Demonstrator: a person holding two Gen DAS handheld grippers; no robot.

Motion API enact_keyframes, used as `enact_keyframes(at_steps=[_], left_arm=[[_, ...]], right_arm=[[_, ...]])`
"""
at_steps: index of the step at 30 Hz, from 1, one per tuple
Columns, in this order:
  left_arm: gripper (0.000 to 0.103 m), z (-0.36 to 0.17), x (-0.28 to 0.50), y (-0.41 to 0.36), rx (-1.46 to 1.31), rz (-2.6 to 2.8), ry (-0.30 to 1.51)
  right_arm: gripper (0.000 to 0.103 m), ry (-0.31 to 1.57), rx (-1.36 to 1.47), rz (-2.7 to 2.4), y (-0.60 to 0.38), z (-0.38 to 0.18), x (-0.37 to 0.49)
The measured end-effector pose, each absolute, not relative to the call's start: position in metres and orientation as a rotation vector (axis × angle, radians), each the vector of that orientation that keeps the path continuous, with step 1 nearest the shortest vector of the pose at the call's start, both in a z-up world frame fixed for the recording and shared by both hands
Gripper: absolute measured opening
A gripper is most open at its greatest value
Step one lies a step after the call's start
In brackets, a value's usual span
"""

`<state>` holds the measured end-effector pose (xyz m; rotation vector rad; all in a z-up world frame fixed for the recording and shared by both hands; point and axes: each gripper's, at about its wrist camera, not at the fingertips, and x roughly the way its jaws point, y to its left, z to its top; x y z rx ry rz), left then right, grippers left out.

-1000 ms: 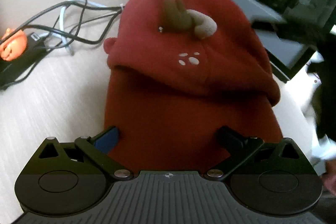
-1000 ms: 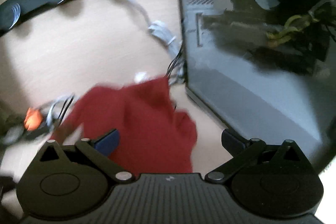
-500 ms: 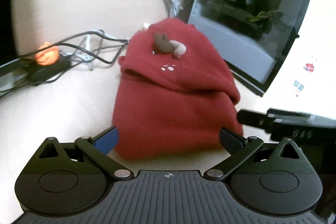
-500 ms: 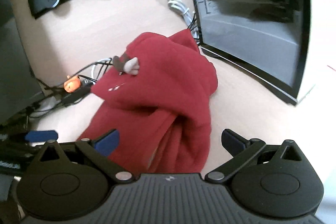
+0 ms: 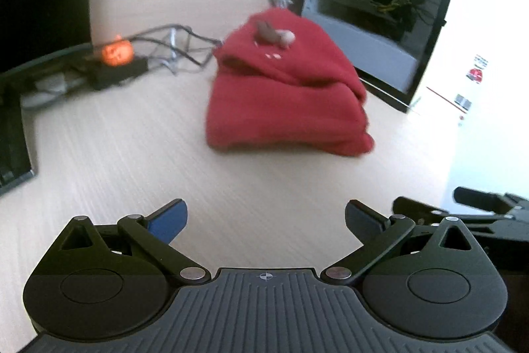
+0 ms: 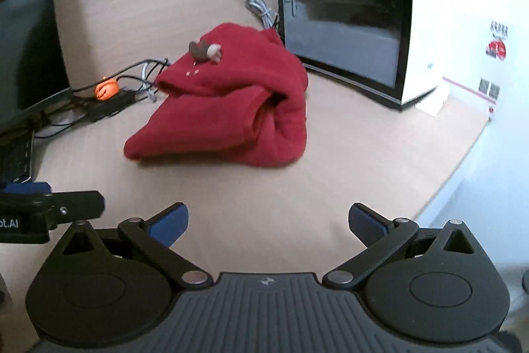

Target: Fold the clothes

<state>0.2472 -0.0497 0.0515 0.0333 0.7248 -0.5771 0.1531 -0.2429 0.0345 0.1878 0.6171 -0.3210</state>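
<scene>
The red hoodie (image 5: 284, 98) lies folded in a compact bundle on the counter (image 5: 132, 154), hood uppermost, beside the computer case (image 6: 344, 5). Both claws, left (image 5: 266, 220) and right (image 6: 267, 220), hang spread and empty, well apart from it, likely because folding looks finished.

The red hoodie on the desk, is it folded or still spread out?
Folded. The red hoodie lies as a compact bundle with its hood on top and stacked layers showing at one end; neither open gripper touches it.
</scene>
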Motion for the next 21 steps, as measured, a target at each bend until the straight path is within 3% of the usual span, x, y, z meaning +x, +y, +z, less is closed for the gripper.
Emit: enact_keyframes(at_steps=[21], left_arm=[[0.103, 0.045, 0.243, -0.055, 0.012, -0.593, 0.76]], right_arm=[[0.103, 0.604, 0.149, -0.341, -0.24, 0.043, 0.14]])
